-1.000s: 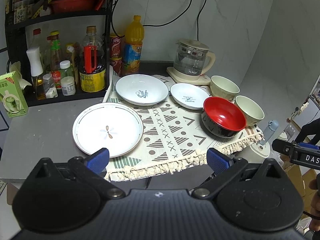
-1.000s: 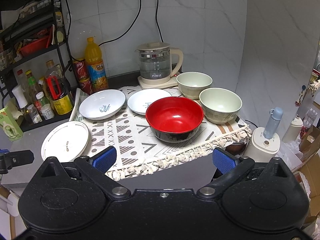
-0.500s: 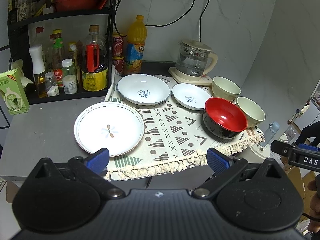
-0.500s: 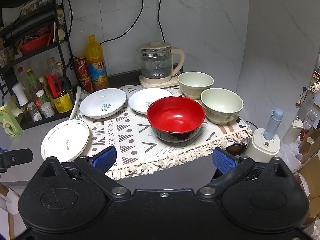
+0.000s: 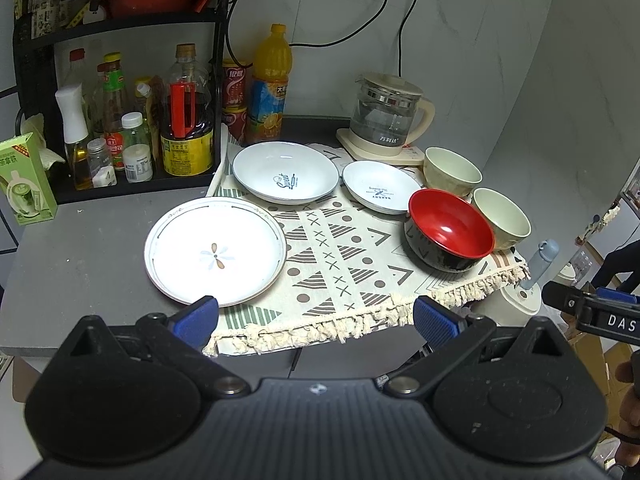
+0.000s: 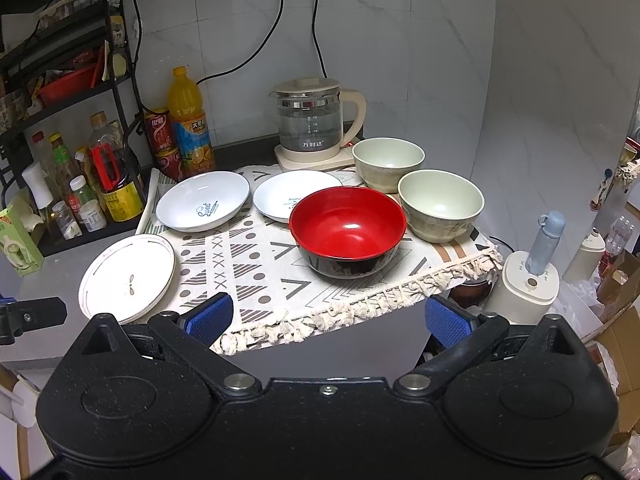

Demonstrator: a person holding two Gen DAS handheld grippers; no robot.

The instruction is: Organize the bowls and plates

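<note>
A large flat white plate (image 5: pixel 215 250) (image 6: pixel 128 276) lies at the front left, half on the patterned mat (image 5: pixel 336 256). Behind it sit a deep white plate (image 5: pixel 285 176) (image 6: pixel 203 200) and a smaller white plate (image 5: pixel 378 192) (image 6: pixel 288 196). A red and black bowl (image 5: pixel 450 234) (image 6: pixel 347 230) stands at the right, with two pale green bowls (image 5: pixel 452 170) (image 5: pixel 501 218) behind and beside it. My left gripper (image 5: pixel 316 316) is open and empty, in front of the table edge near the large plate. My right gripper (image 6: pixel 327 318) is open and empty, in front of the red bowl.
A glass kettle (image 5: pixel 386 120) stands at the back. A black rack with bottles (image 5: pixel 132 132) fills the left, an orange juice bottle (image 5: pixel 269 84) beside it. A green carton (image 5: pixel 26 184) stands far left. A white appliance with a blue-grey bottle (image 6: pixel 528 280) stands off the table's right.
Both grippers have moved slightly closer to the table, so the dishes sit a little lower and larger in view. Nothing on the table has moved.
</note>
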